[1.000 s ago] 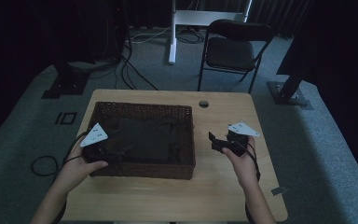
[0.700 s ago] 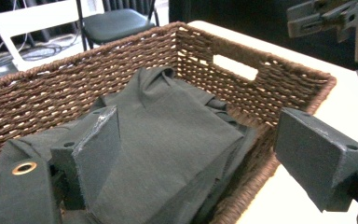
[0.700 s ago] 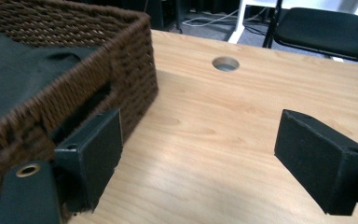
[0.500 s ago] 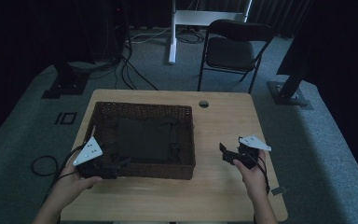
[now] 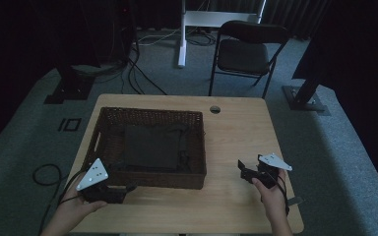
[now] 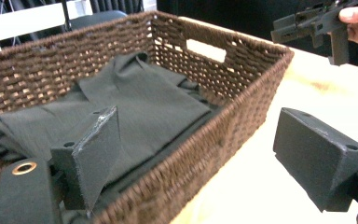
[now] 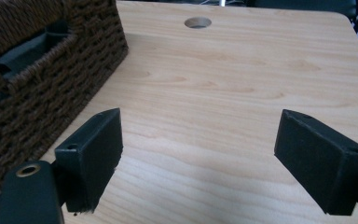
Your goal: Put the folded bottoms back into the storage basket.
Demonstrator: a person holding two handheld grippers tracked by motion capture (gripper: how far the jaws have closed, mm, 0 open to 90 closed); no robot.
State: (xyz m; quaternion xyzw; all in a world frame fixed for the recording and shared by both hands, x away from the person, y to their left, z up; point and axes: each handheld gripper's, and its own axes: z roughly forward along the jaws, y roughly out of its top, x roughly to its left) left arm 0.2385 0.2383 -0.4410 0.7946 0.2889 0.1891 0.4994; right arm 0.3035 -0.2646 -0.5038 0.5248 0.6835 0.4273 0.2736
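Pale wooden table (image 5: 236, 142); a brown wicker basket (image 5: 150, 179) sits on it, just beyond the left tool (image 5: 123, 191), well apart from the right tool (image 5: 243, 169).

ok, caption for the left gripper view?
Open left gripper straddling the near wall of a brown wicker basket holding folded dark grey cloth.

Basket (image 6: 223, 135) near wall is hiding the front edge of the cloth (image 6: 140, 107) in the left gripper view; its left end is running off frame. Right gripper view is cutting the basket (image 7: 42, 88) at the left edge, and the wall is hiding its contents. High view: forearms are leaving the bottom edge; cloth folds too dark to read.
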